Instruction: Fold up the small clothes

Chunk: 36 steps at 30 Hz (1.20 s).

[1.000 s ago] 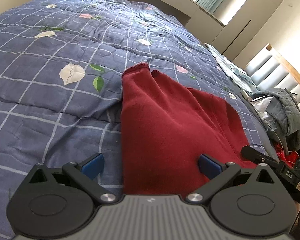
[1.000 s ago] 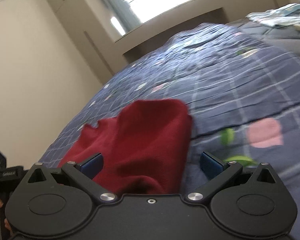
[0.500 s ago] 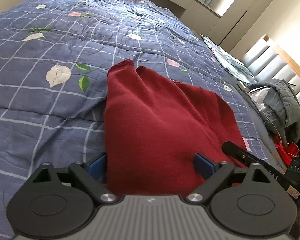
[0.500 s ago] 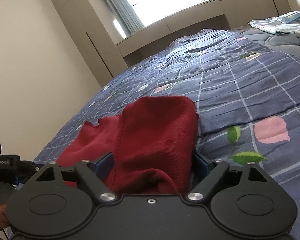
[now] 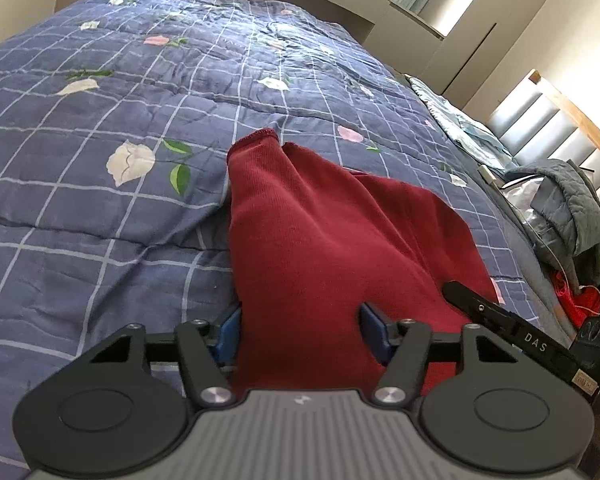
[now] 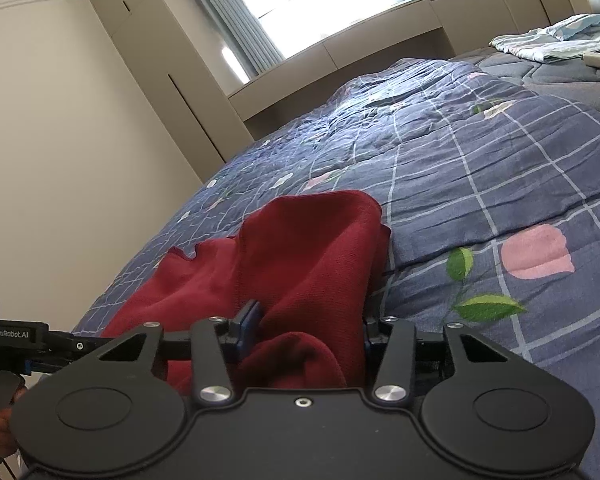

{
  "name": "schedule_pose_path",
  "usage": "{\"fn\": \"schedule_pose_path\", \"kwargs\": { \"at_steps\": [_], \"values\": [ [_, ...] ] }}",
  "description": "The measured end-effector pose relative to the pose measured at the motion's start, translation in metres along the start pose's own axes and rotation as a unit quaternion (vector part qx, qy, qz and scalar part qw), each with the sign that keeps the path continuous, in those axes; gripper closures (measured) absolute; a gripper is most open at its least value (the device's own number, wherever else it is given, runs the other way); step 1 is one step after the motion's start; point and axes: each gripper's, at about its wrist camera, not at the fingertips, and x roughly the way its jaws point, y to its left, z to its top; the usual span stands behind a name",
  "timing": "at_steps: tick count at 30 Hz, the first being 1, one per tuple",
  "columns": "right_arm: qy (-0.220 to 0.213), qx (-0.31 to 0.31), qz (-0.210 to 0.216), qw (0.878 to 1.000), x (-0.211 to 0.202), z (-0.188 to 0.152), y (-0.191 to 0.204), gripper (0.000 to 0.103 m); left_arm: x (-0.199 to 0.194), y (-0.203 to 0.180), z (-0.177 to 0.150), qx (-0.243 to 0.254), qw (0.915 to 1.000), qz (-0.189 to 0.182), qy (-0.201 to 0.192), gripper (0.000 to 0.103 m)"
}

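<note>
A dark red knit garment (image 5: 320,240) lies on the blue checked floral quilt (image 5: 100,200), its near edge lifted. My left gripper (image 5: 300,330) has its blue pads close against a bunched near edge of the cloth and is shut on it. In the right wrist view the same red garment (image 6: 308,264) rises in a fold between the pads of my right gripper (image 6: 306,330), which is shut on it. The other gripper's black tip (image 5: 496,316) shows at the right of the left wrist view, and the left one (image 6: 20,340) at the left of the right wrist view.
A grey jacket (image 5: 572,208) and red cloth (image 5: 576,300) lie by the padded headboard (image 5: 548,120). Folded light blue cloth (image 6: 556,42) lies at the far side of the bed. Cupboards and a window ledge stand beyond the bed.
Both grippers have moved in onto the garment's near edge and their jaws have narrowed from wide open to closed on the red cloth. The cloth now bunches up between the pads.
</note>
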Motion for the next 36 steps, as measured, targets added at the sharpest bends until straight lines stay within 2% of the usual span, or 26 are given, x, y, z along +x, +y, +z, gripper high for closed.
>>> {"fn": "schedule_pose_path", "kwargs": {
  "at_steps": [4, 6, 9, 13, 17, 19, 23, 24, 31, 36],
  "values": [
    [0.001, -0.004, -0.002, 1.000, 0.000, 0.000, 0.001, 0.058, -0.003, -0.005, 0.001, 0.007, 1.0000, 0.001, -0.002, 0.050],
    [-0.001, -0.024, -0.005, 1.000, -0.002, 0.002, 0.010, 0.070, -0.005, -0.007, 0.002, 0.015, 0.9999, 0.002, -0.002, 0.057],
    [-0.002, -0.046, -0.016, 0.999, -0.004, 0.003, 0.021, 0.078, -0.010, -0.014, 0.006, 0.034, 0.9994, 0.006, -0.004, 0.064],
    [-0.011, -0.063, -0.033, 0.997, -0.009, 0.010, 0.040, 0.082, -0.020, -0.019, 0.011, 0.048, 0.9987, 0.000, -0.013, 0.068],
    [-0.027, -0.080, -0.017, 0.996, -0.011, 0.024, 0.062, 0.083, -0.033, -0.013, 0.020, 0.048, 0.9985, -0.012, -0.023, 0.070],
    [-0.027, -0.091, -0.007, 0.995, -0.006, 0.029, 0.076, 0.083, -0.041, -0.008, 0.024, 0.050, 0.9981, -0.003, -0.035, 0.070],
    [-0.022, -0.111, 0.007, 0.994, 0.011, 0.030, 0.098, 0.083, -0.058, 0.013, 0.032, 0.044, 0.9971, 0.019, -0.059, 0.070],
    [-0.017, -0.114, 0.018, 0.993, 0.026, 0.029, 0.114, 0.083, -0.062, 0.020, 0.035, 0.041, 0.9968, 0.025, -0.064, 0.070],
    [-0.011, -0.119, 0.055, 0.991, 0.070, 0.024, 0.161, 0.083, -0.099, 0.086, 0.048, -0.007, 0.9928, 0.059, -0.104, 0.070],
    [0.013, -0.138, 0.066, 0.988, 0.106, 0.008, 0.194, 0.083, -0.105, 0.126, 0.046, -0.037, 0.9900, 0.079, -0.110, 0.069]
  ]
}}
